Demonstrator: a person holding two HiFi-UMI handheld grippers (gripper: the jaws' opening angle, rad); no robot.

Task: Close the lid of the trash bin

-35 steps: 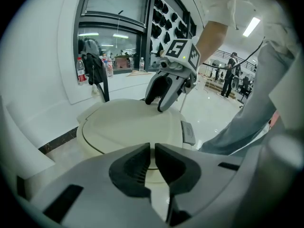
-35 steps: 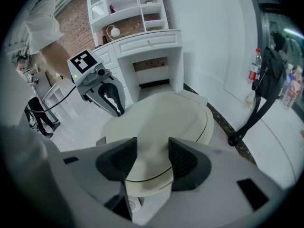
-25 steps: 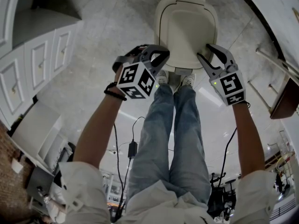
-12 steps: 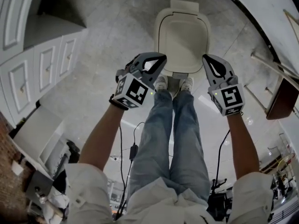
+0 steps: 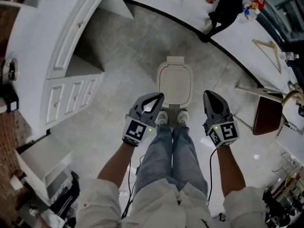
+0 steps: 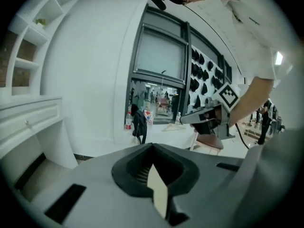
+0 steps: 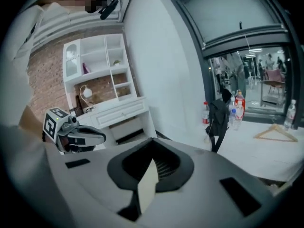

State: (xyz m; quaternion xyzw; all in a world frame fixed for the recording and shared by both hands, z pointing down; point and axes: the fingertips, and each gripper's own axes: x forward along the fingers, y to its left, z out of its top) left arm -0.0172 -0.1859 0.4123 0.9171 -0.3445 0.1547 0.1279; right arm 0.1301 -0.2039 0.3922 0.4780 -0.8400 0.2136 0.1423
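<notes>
Currently: bin (image 5: 175,87) stands on the grey floor (image 5: 123,56), just ahead of the person's shoes (image 5: 164,118). Lid (image 5: 175,81) lies flat on the bin, shut, with its hinge tab on the far side from the person.

Left gripper (image 5: 154,99): held up in front of the body, left of the bin in the head view, tip angled toward it. Its own view (image 6: 153,146) shows the jaws clenched, pads meeting edge to edge with nothing in them.

Right gripper (image 5: 209,98): level with the left one, on the other side of the bin. Its own view (image 7: 152,141) shows the jaws clenched the same way, empty.

Neither gripper touches the bin. Each gripper view looks across the room, not at the bin, and each catches the other gripper off to one side.

Surroundings: white cabinet (image 5: 71,96) to the person's left, chair (image 5: 266,115) to the right, hanger (image 5: 268,51) on the floor beyond it, bottles (image 7: 239,103) by the glazed wall.
</notes>
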